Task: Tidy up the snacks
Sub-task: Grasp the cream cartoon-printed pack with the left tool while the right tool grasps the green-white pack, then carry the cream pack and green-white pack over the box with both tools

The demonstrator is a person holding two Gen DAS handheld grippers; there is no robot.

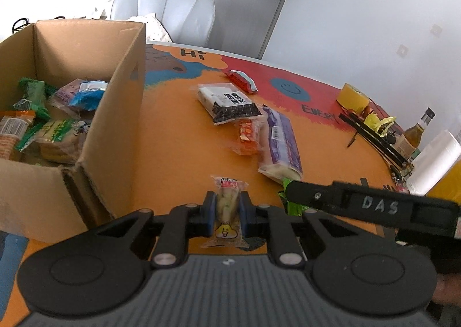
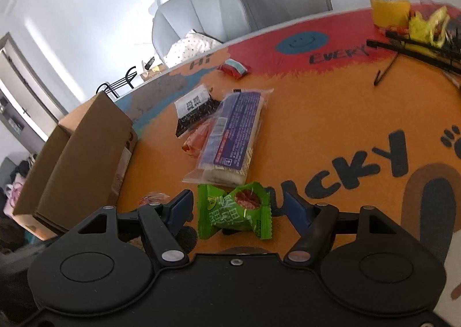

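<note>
My left gripper (image 1: 227, 198) is shut on a small clear snack packet (image 1: 226, 233) with a yellow cartoon, low over the orange table mat (image 1: 173, 139). An open cardboard box (image 1: 115, 113) with several snacks inside stands just to its left. My right gripper (image 2: 240, 203) is open, and a green snack packet (image 2: 234, 214) lies on the mat between its fingers; neither pad touches it. Beyond it lie a purple packet (image 2: 233, 136), an orange packet (image 2: 198, 136), a black-and-white packet (image 2: 196, 110) and a red packet (image 2: 233, 67).
A yellow tape roll (image 1: 353, 96), a black rack (image 1: 374, 136) with yellow wrappers, a bottle (image 1: 415, 133) and a white roll (image 1: 435, 159) crowd the table's right side. A grey chair (image 1: 164, 7) stands behind the table's far edge.
</note>
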